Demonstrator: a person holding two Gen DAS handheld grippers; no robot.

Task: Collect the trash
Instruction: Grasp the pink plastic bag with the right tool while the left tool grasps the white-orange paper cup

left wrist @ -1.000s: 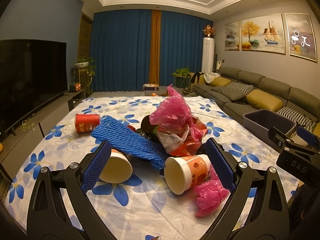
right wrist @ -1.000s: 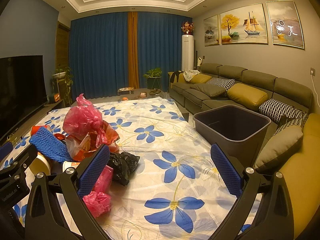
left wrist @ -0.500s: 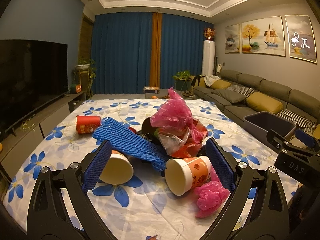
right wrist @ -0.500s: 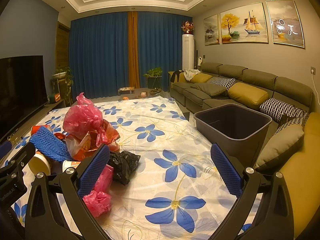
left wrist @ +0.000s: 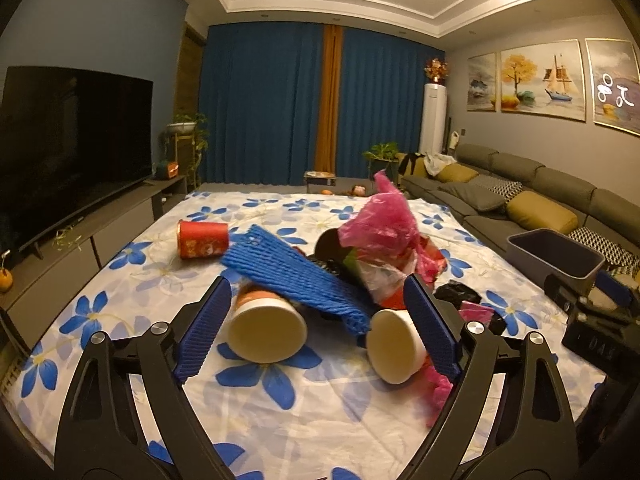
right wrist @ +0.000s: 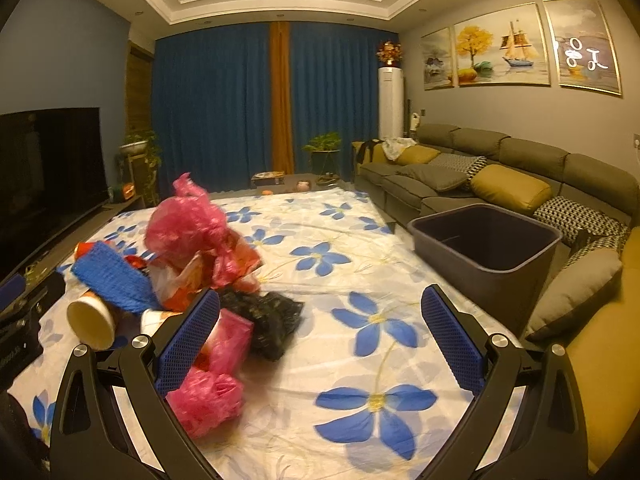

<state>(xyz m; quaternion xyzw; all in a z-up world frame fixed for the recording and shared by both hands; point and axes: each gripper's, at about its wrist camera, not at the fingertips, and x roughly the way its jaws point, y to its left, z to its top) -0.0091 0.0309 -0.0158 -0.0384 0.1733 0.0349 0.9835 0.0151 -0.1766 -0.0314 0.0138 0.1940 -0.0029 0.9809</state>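
Trash pile [left wrist: 344, 272]: a loose heap near the middle of the tabletop [left wrist: 304, 412], which is covered in a white cloth with blue flowers — apparently gathered in one spot so each piece can be lifted off in turn. Contents: two paper cups on their sides, mouths toward the left camera, the left cup [left wrist: 266, 330] and the right cup [left wrist: 396, 344]; a blue foam net sleeve [left wrist: 296, 276] lying slantwise across the tops of both; a red can [left wrist: 202, 239] on its side, a little apart at the far left; a pink plastic bag [left wrist: 380, 216] bunched upright over red-and-clear wrappers; a crumpled black bag [right wrist: 268, 320]; a small pink wad [right wrist: 208, 400] at the near edge. Left gripper [left wrist: 316, 332]: jaws wide apart, holding nothing, level with the tabletop and framing both cups — the left cup just inside the left pad, the right cup against or just beside the right pad; contact cannot be told. Right gripper [right wrist: 320, 344]: jaws wide apart, empty, over bare cloth; the pile lies to its left, the pink wad and black bag beside its left pad. Grey bin [right wrist: 486, 246]: open-topped, seemingly empty, at the tabletop's right edge beside the sofa [right wrist: 500, 172], well apart from the pile — the likely destination. Judgement: collection not yet begun.
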